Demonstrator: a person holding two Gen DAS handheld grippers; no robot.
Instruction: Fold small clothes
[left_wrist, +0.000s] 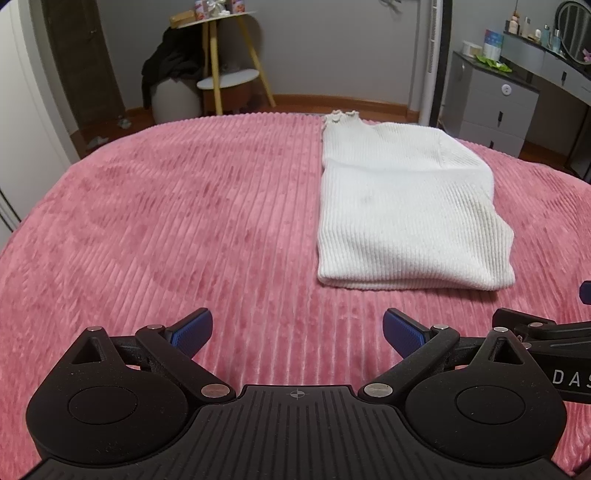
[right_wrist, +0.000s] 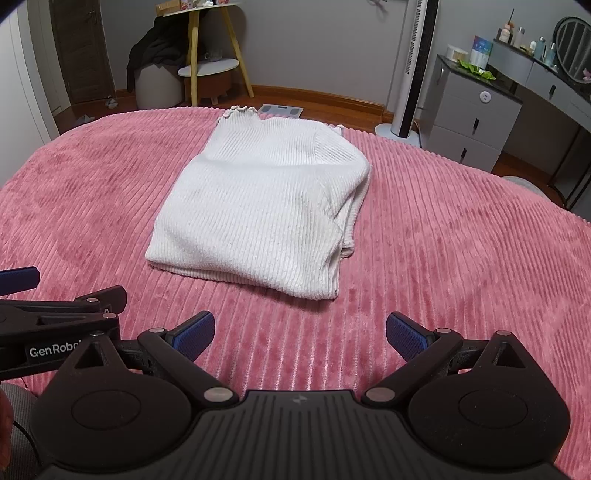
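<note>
A white ribbed knit top (left_wrist: 402, 206) lies folded into a rectangle on the pink corduroy bedspread (left_wrist: 166, 221), its frilled collar at the far end. It also shows in the right wrist view (right_wrist: 258, 206). My left gripper (left_wrist: 297, 332) is open and empty, hovering above the bedspread in front of and to the left of the top. My right gripper (right_wrist: 300, 334) is open and empty, just in front of the top's near edge. Neither touches the cloth. Part of the left gripper (right_wrist: 55, 314) shows at the right wrist view's left edge.
Beyond the bed stand a yellow-legged side table (left_wrist: 221, 55) with dark clothes draped beside it, a white tower fan (right_wrist: 410, 74), a grey drawer unit (right_wrist: 476, 114) and a vanity with bottles. A scale (right_wrist: 280, 110) lies on the wooden floor.
</note>
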